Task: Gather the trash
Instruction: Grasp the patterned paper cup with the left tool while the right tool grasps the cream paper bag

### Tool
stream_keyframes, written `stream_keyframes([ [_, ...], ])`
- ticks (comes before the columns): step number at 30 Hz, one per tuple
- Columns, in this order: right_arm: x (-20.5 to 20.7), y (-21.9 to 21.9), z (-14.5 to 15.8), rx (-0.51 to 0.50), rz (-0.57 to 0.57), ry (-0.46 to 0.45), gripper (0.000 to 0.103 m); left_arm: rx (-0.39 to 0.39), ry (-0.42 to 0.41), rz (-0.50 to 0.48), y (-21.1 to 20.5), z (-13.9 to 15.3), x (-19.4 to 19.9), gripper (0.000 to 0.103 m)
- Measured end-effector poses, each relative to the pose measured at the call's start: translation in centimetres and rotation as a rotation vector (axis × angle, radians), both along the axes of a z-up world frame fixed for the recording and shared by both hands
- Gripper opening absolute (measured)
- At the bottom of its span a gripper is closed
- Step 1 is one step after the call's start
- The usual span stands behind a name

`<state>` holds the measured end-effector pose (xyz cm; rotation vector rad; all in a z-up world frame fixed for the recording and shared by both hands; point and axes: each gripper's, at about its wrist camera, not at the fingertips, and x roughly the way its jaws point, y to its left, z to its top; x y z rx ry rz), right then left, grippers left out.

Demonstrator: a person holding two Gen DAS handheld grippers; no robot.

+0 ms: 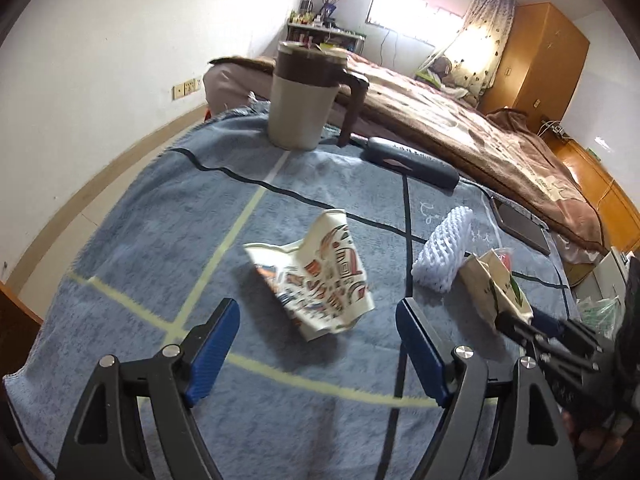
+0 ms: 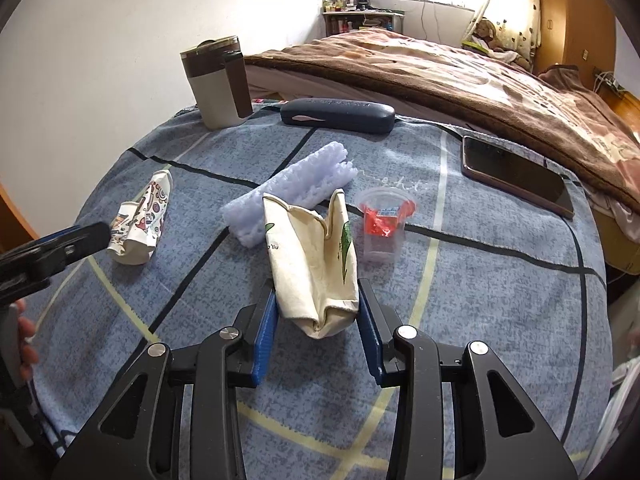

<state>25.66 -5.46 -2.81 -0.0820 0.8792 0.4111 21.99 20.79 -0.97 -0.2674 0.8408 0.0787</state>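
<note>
- Blue checked towel covering a table beside a brown-blanketed bed; wooden wardrobe beyond
- Right gripper clamped on cream crushed paper cup, mid-towel
- Left gripper spread wide, empty, before patterned crushed cup toward the left edge
- Mug, glasses case along the far edge

Blue towel with dark and pale-yellow grid lines. Crushed white paper cup, multicoloured doodles. Cream paper cup, green print. White foam net. Clear plastic cup, red wrapper inside. Beige-and-brown mug. Navy glasses case.
</note>
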Motion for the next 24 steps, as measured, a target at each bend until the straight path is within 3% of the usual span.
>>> stream_keyframes([
  [4,0.0,-0.1,0.1,0.003,-0.002,-0.006,0.04,0.059,0.056,0.012,-1.0,-0.7,1.8,0.082],
  [7,0.1,-0.3,0.1,0.015,-0.001,-0.007,0.04,0.019,0.076,0.027,-0.7,-1.3,2.8,0.082],
  [15,0.3,-0.8,-0.1,0.023,-0.012,0.0,0.04,0.009,0.103,0.062,0.0,-2.1,5.0,0.082],
  [18,0.4,-0.9,-0.2,0.022,-0.011,0.003,0.04,0.011,0.117,0.052,-0.2,-2.6,5.2,0.074],
  [20,0.5,-0.8,-0.3,0.023,-0.01,0.006,0.04,0.007,0.128,0.036,-0.4,-2.9,5.3,0.062],
  [24,0.3,-0.9,-0.4,0.024,-0.007,0.008,0.04,0.022,0.123,0.025,-0.9,-2.9,5.1,0.059],
])
